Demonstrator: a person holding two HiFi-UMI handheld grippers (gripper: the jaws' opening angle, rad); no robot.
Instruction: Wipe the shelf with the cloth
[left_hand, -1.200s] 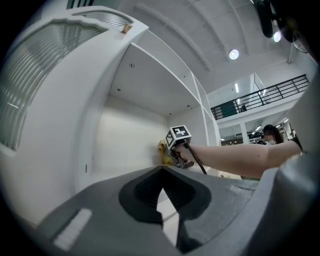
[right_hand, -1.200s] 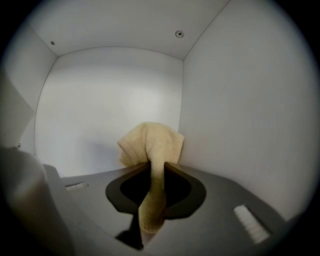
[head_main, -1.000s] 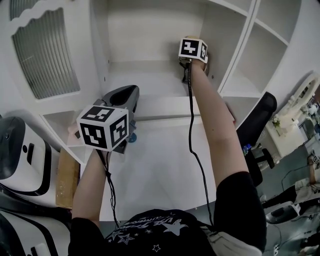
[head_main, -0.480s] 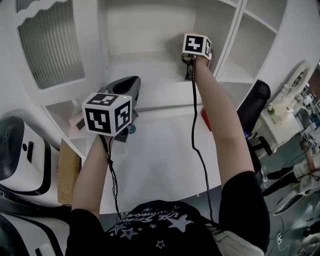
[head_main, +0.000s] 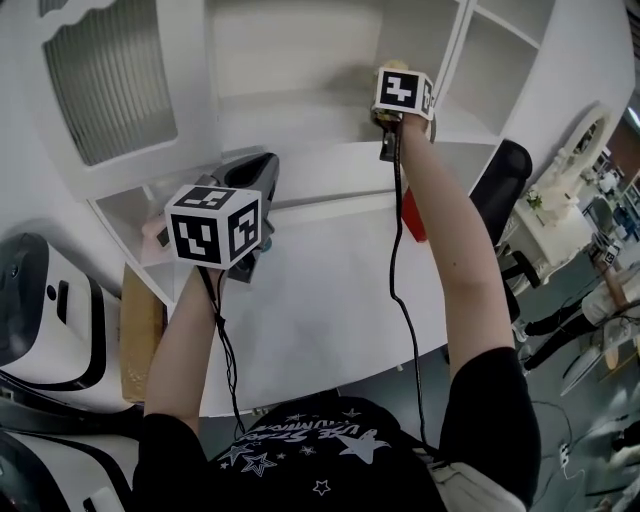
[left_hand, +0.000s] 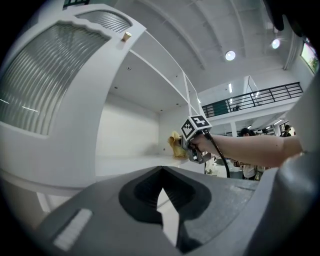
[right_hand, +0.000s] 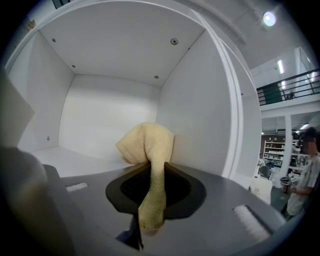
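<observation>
A yellow cloth (right_hand: 147, 145) hangs bunched from my right gripper (right_hand: 152, 172), which is shut on it. The cloth rests on the white shelf board (right_hand: 70, 160), close to the compartment's right wall (right_hand: 200, 110). In the head view the right gripper (head_main: 392, 108) reaches into the upper shelf (head_main: 300, 125), and its marker cube hides the jaws there. The left gripper view shows the cloth (left_hand: 175, 145) beside the right gripper (left_hand: 194, 146). My left gripper (head_main: 255, 172) hovers over the shelf's front edge to the left. That left gripper (left_hand: 161, 175) is shut, with nothing in it.
A ribbed-glass cabinet door (head_main: 110, 80) stands at the left. Below the shelf is a white table (head_main: 330, 310) with a red object (head_main: 412, 215) near my right arm. A black chair (head_main: 505, 185) stands at the right, white-and-black machines (head_main: 40, 300) at the left. A person (right_hand: 305, 170) stands far off.
My right gripper has slid the cloth along the shelf toward the compartment's right wall. The head view has swung a little. My left gripper has hardly moved.
</observation>
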